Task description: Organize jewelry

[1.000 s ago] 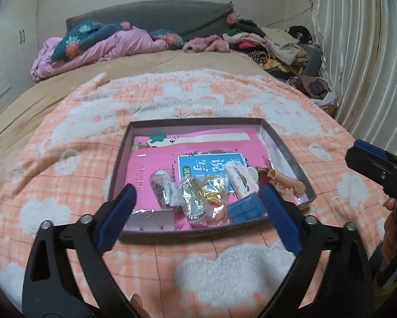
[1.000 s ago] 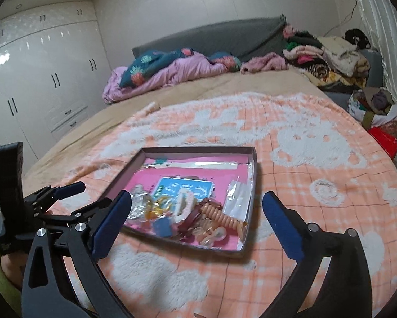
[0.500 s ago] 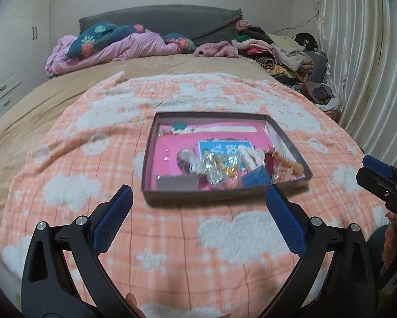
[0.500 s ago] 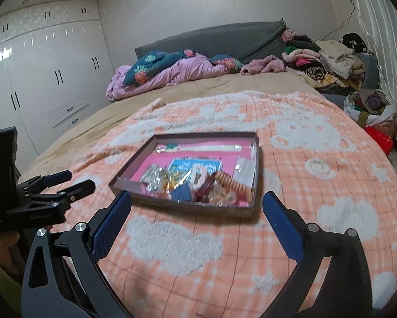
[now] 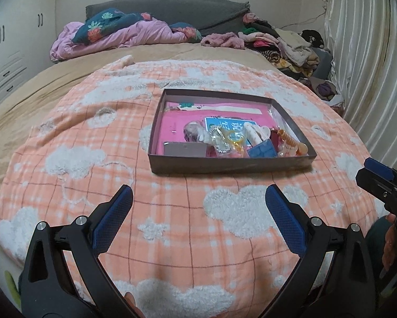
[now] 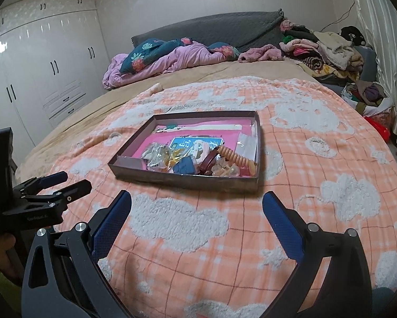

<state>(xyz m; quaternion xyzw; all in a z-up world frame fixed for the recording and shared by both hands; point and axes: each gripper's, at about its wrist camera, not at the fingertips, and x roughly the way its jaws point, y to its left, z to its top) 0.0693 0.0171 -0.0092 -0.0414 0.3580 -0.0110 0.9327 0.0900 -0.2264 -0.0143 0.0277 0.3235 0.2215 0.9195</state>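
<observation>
A shallow dark box (image 5: 224,164) with a pink lining lies on the orange blanket; it also shows in the right wrist view (image 6: 187,181). Its near right corner holds a pile of jewelry and hair pieces: an orange spiral tie (image 5: 291,141), a blue block (image 5: 260,149), clear packets (image 5: 221,140), a white clip (image 5: 254,133). My left gripper (image 5: 198,209) is open and empty, well short of the box. My right gripper (image 6: 197,210) is open and empty, also short of the box. Each gripper shows at the other view's edge.
The orange checked blanket (image 5: 187,217) with white clouds covers the bed. Rumpled pink bedding (image 5: 124,34) and a heap of clothes (image 5: 285,45) lie at the headboard. A curtain (image 5: 370,66) hangs on the right; white wardrobes (image 6: 39,74) stand on the left.
Both grippers have pulled back from the box toward the foot of the bed. The box now looks smaller and farther. Both stay open and empty.
</observation>
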